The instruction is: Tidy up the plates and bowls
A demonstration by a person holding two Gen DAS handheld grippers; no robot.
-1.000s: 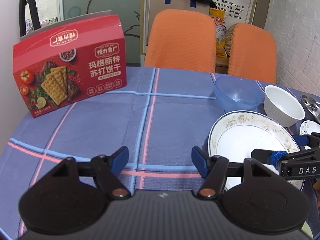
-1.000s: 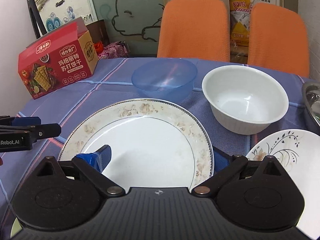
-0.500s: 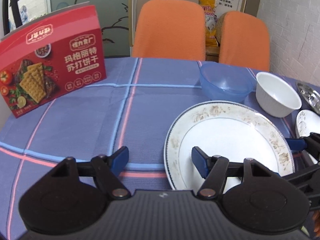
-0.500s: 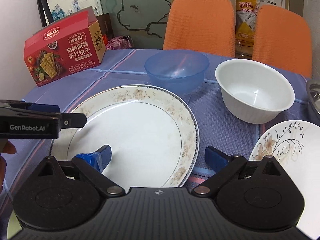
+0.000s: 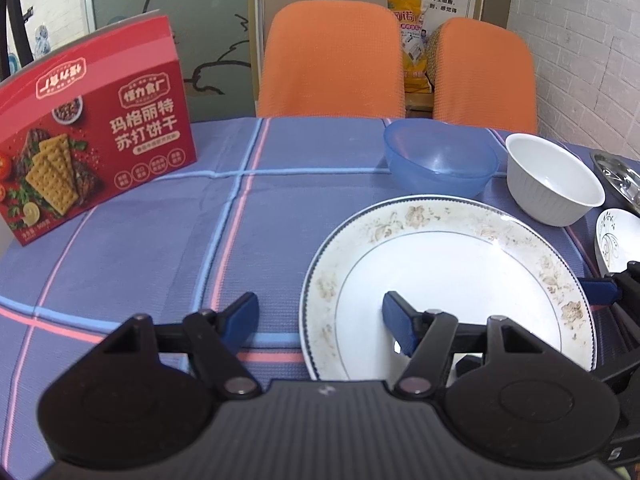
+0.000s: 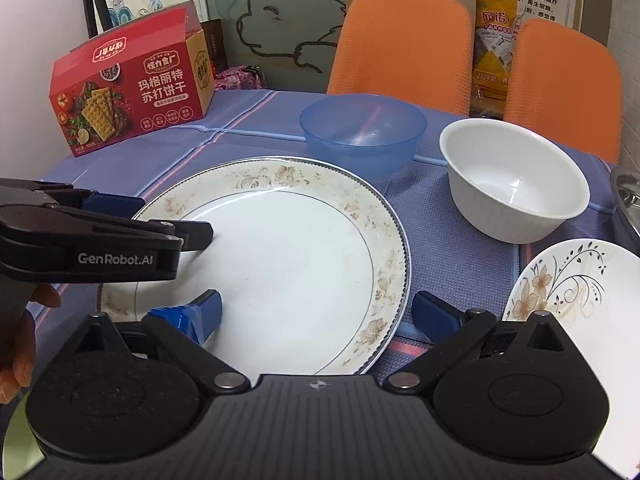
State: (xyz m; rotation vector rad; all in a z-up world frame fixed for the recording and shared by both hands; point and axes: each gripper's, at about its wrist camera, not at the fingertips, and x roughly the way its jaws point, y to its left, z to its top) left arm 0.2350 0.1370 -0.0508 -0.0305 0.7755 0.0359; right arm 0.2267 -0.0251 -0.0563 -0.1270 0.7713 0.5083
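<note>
A large white plate with a faded floral rim (image 5: 448, 280) (image 6: 288, 248) lies flat on the blue checked tablecloth. My left gripper (image 5: 320, 320) (image 6: 172, 220) is open and straddles the plate's left rim, one finger over the plate, one over the cloth. My right gripper (image 6: 318, 312) straddles the plate's near right rim; its jaws are opening and do not press on it. Behind the plate stand a blue plastic bowl (image 5: 440, 164) (image 6: 360, 132) and a white bowl (image 5: 552, 184) (image 6: 512, 180). A small flower-patterned plate (image 6: 572, 280) (image 5: 618, 240) lies at the right.
A red cracker box (image 5: 92, 148) (image 6: 128, 92) stands at the back left of the table. A steel dish (image 5: 620, 176) shows at the right edge. Two orange chairs (image 5: 332, 64) stand behind the table. A hand (image 6: 16, 340) holds the left gripper.
My left gripper has moved right, from over the bare cloth to the plate's left rim. The right gripper has stayed at the plate's right rim.
</note>
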